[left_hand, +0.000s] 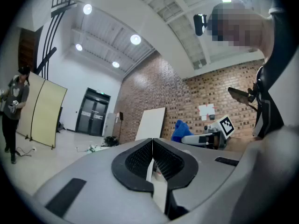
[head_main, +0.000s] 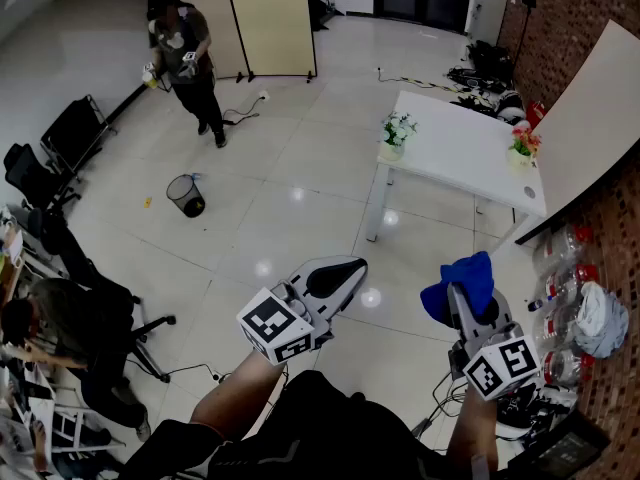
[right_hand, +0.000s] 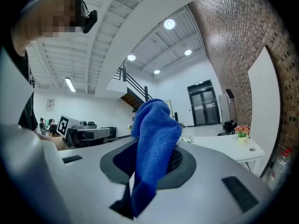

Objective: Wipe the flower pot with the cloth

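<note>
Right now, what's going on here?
A person holds a hand-held gripper in each hand. The right hand-held gripper is clamped on a blue fabric cloth; the left hand-held gripper is shut and empty. A pale pot of white flowers and a pot of pink flowers stand on the white rectangular table ahead, untouched.

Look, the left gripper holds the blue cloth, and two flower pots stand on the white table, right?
Not the left one. The right gripper holds the blue cloth, as the right gripper view shows; the left gripper is shut and empty. Two flower pots do stand on the white table.
</note>
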The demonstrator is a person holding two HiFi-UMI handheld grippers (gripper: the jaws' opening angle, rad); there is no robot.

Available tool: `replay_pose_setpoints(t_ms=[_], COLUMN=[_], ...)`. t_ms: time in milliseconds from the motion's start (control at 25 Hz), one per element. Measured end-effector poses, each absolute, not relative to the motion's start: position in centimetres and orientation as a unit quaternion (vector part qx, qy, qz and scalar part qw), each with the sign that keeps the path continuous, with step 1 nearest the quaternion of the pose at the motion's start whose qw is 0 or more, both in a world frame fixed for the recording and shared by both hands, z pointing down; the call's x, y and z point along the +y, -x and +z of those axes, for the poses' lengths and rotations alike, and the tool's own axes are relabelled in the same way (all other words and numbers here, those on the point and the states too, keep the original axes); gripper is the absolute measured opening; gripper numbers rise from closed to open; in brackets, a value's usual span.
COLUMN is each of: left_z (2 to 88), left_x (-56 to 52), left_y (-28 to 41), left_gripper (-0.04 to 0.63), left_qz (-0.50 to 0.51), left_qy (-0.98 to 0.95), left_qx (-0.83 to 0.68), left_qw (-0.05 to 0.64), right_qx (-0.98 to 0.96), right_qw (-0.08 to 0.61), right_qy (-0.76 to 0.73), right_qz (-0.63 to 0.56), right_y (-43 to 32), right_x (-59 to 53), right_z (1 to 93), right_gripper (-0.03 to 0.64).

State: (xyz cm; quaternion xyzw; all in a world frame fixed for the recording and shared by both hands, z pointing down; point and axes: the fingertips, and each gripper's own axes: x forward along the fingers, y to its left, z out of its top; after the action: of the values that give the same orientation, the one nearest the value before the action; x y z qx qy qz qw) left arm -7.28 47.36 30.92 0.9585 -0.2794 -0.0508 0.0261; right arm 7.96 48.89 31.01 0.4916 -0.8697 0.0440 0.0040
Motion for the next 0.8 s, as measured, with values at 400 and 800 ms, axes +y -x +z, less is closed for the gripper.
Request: replay_pose_setpoints(t_ms=[400, 800], left_z=[31.9, 31.1], left_x=[36.7, 23.6], left_y=[7.9, 11.2], left_gripper=[0.006, 0.006], left_qz=[-0.047, -0.054], left_qy=[-0.959, -0.967], left_qx=[-0.278, -0.249], left_qw=[0.036, 0.028], right_qx=[-0.858, -0.848], right_qw=[-0.012, -0.004], right_qy=[-0.513, -0.53], right_qz=[0.031, 0.019], right_y=[-7.9, -4.8], right_x=[38.6, 26.1], right_z=[30.9, 29.8], right_gripper=[0.078, 0.078])
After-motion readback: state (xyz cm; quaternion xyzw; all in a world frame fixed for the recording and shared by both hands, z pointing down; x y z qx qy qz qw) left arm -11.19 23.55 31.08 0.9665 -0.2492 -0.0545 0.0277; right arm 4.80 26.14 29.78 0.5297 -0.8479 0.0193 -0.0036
